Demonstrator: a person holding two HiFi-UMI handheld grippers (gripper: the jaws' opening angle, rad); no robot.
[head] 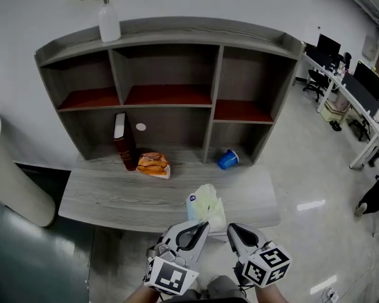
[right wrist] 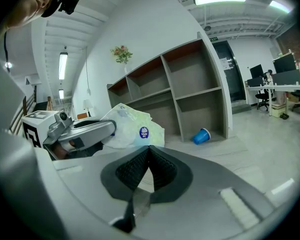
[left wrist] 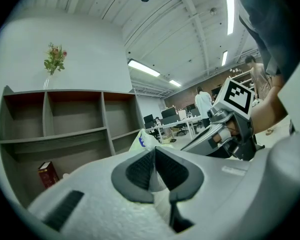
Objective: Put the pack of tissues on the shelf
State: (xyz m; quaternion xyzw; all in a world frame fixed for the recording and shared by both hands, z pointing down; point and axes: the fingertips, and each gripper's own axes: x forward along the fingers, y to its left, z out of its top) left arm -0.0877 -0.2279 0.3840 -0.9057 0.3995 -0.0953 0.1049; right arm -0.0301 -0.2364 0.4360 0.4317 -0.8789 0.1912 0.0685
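The pack of tissues (head: 206, 206), pale yellow-green in a clear wrapper with a blue sticker, hangs in the air over the front edge of the grey shelf unit's base board (head: 114, 197). My left gripper (head: 204, 225) is shut on its lower edge from below. My right gripper (head: 230, 228) is shut at the pack's lower right corner, with wrapper film between its pads. In the left gripper view the pack (left wrist: 140, 140) pokes up just past the shut left gripper (left wrist: 154, 151). In the right gripper view the pack (right wrist: 132, 126) fills the space ahead of the shut right gripper (right wrist: 149, 149).
The shelf unit (head: 167, 103) has several open compartments with red-brown boards. On its base board stand a dark red book (head: 122, 141), an orange snack bag (head: 153, 165) and a tipped blue cup (head: 227, 160). A white vase (head: 108, 21) sits on top. Office desks lie right.
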